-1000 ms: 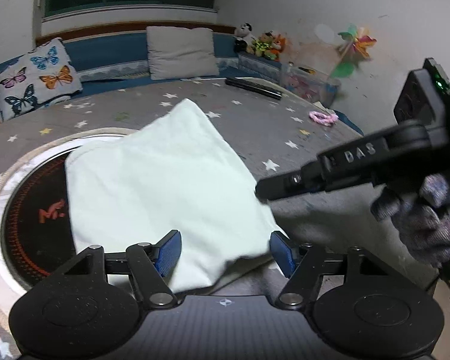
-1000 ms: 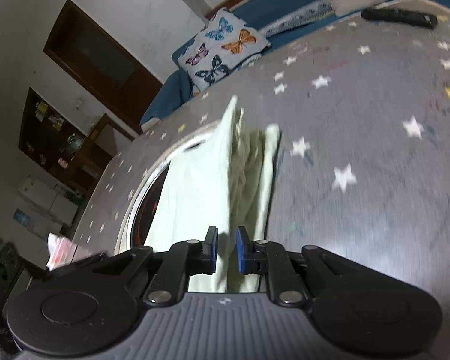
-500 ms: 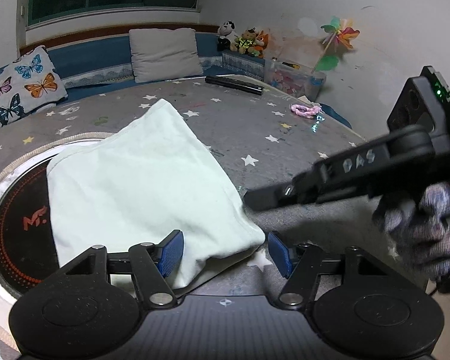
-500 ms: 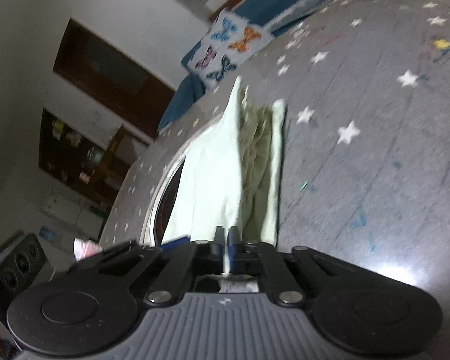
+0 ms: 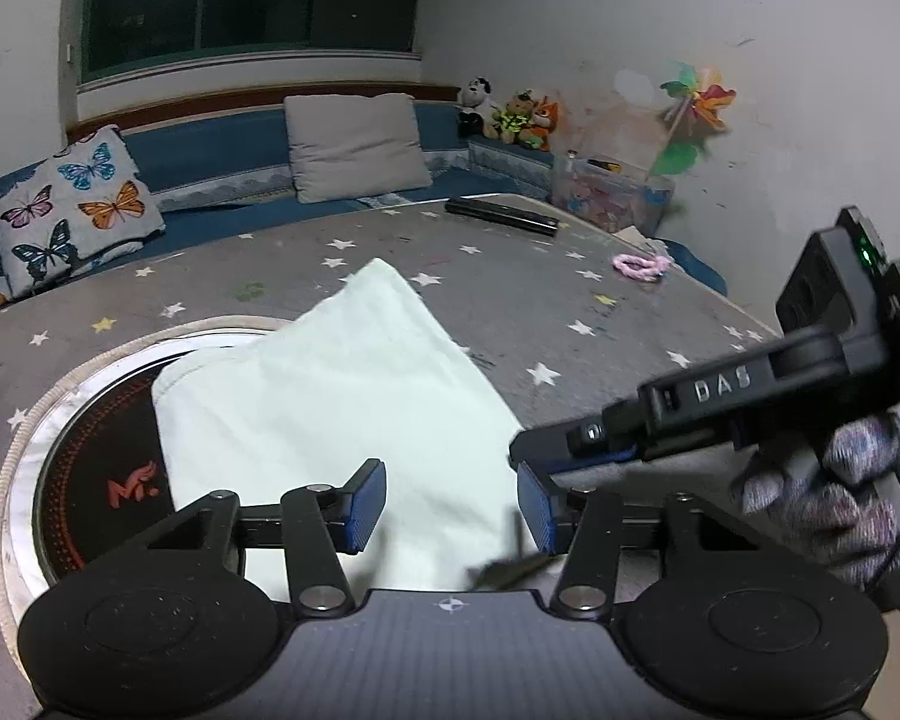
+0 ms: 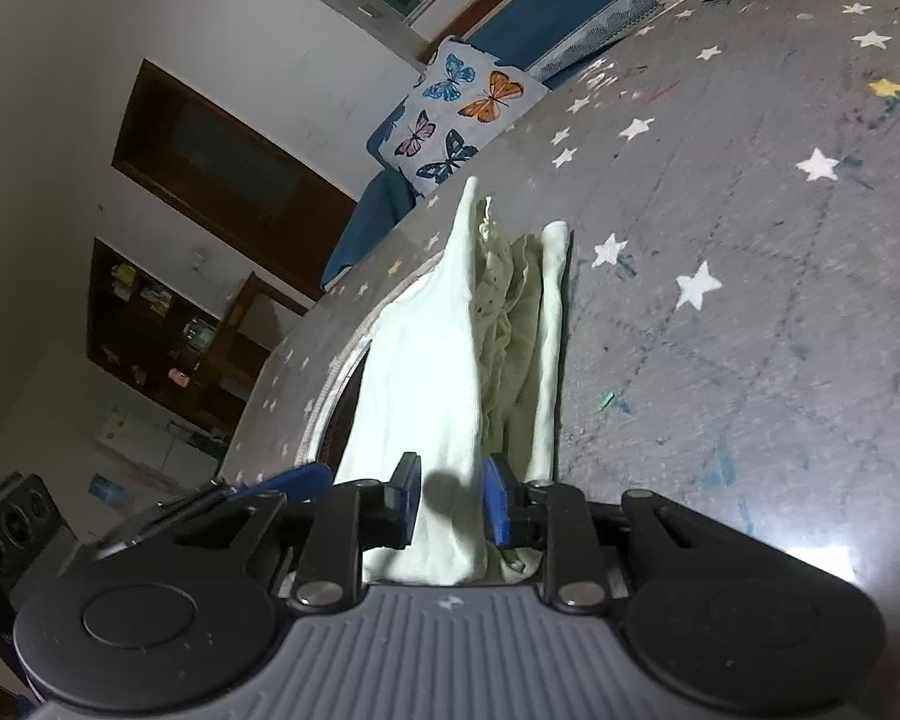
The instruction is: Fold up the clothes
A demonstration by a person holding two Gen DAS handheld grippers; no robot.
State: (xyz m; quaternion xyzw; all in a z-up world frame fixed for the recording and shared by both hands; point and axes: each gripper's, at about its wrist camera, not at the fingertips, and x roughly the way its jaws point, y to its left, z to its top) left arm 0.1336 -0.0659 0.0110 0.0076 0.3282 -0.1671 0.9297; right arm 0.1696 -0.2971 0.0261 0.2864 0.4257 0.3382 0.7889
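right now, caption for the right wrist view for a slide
Right gripper opening around the near edge of a folded pale green garment on a star-print tabletop.

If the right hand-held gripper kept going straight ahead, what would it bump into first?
Most likely the pale green folded cloth. The right hand-held gripper has its jaws opening around the cloth's raised fold, which runs straight ahead between them, though depth is hard to judge.

Pale green garment (image 5: 342,396) near edge hidden behind gripper body, gloved hand (image 5: 834,498) cut off at right.
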